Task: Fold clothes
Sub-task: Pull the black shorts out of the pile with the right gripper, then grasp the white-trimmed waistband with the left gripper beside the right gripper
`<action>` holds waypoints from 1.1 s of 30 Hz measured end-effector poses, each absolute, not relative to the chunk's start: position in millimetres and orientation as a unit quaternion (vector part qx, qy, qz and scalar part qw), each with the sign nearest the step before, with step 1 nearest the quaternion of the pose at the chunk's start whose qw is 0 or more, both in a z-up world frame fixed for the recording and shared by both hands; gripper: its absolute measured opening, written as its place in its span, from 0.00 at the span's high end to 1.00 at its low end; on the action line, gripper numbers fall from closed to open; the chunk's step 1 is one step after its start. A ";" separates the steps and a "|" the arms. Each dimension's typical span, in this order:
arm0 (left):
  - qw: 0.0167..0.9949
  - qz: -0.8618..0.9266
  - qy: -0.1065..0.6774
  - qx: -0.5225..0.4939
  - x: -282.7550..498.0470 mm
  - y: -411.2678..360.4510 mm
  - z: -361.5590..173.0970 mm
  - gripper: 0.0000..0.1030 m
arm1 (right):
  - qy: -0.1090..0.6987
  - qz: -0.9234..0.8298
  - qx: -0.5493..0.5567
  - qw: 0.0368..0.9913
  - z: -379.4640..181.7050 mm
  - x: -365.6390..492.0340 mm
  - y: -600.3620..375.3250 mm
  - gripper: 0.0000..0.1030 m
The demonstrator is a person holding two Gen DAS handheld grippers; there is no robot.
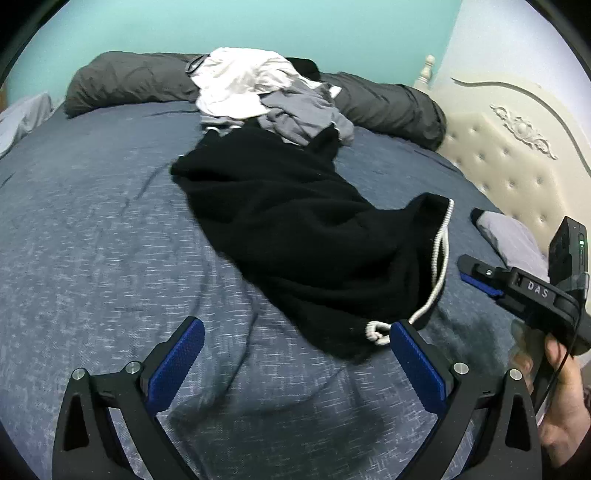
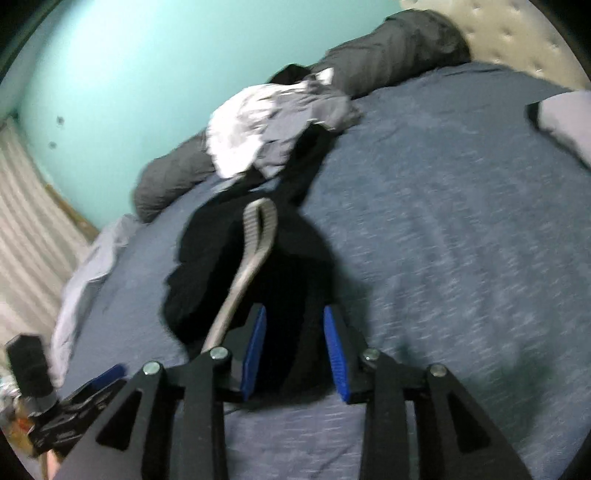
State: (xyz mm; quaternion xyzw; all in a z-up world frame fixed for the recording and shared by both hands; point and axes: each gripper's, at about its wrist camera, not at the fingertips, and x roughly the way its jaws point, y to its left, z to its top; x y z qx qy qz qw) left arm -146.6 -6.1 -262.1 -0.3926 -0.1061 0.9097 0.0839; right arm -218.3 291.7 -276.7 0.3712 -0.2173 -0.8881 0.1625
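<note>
While the black garment (image 1: 295, 236) sprawls unfolded mid-frame: inventory follows.
Left gripper (image 1: 295, 354): fingers wide apart, empty.
Right gripper (image 2: 293, 354): fingers apart, straddling black cloth.
Risk: white drawcord (image 1: 436, 266) may snag a finger.
Surface: blue bedspread (image 1: 92, 240), soft; clothes pile (image 1: 266, 92) upper centre.
Room: teal wall (image 1: 258, 22).

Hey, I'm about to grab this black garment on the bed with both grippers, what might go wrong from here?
1. The white drawstring trails loose beside the left gripper; it may get pinched instead of cloth.
2. The black garment runs back under the clothes pile, so pulling could drag that pile along.
3. The right gripper view is blurred, so judging its grip on the fabric is unreliable.
</note>
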 end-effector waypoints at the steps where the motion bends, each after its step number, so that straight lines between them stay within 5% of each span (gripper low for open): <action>1: 0.085 0.909 -0.106 -0.394 -148.1 -5.5 -262.7 0.02 | -0.215 -0.888 0.367 0.174 -274.8 -217.0 285.4 0.68; 9: 0.080 0.907 -0.089 -0.403 -154.3 -0.2 -268.9 0.02 | -0.162 -0.895 0.388 0.150 -287.0 -213.3 268.9 0.66; 16: 0.094 0.905 -0.084 -0.406 -157.7 9.7 -269.4 0.02 | -0.152 -0.883 0.430 0.111 -316.8 -201.6 283.9 0.88; 33: 0.143 0.897 -0.060 -0.415 -172.6 38.7 -274.2 0.17 | -0.205 -0.885 0.388 0.156 -303.7 -200.0 296.3 0.88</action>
